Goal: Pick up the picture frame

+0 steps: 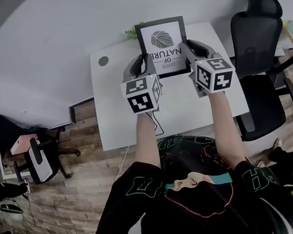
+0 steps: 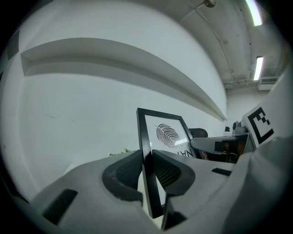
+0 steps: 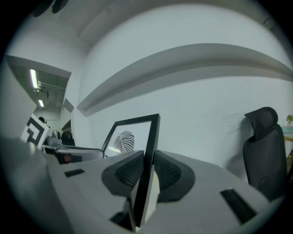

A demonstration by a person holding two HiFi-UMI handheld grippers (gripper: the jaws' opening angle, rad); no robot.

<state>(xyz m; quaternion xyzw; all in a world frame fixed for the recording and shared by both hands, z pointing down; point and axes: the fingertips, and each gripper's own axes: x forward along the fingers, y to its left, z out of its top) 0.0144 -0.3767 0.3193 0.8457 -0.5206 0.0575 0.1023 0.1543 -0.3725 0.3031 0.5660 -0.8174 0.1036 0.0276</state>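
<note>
Together the two grippers hold the frame (image 1: 161, 39) upright, over the far edge of the white table (image 1: 119, 118). Left gripper (image 1: 146, 64) clamps the frame's left side, its ribbed pads (image 2: 168, 172) pressed on the black edge front and back. Right gripper (image 1: 191, 52) pinches the right side the same way. A leaf print faces the person. A black chair (image 1: 258, 42) stands right of the table, and a small plant (image 1: 131, 32) shows just left of the frame's top.
</note>
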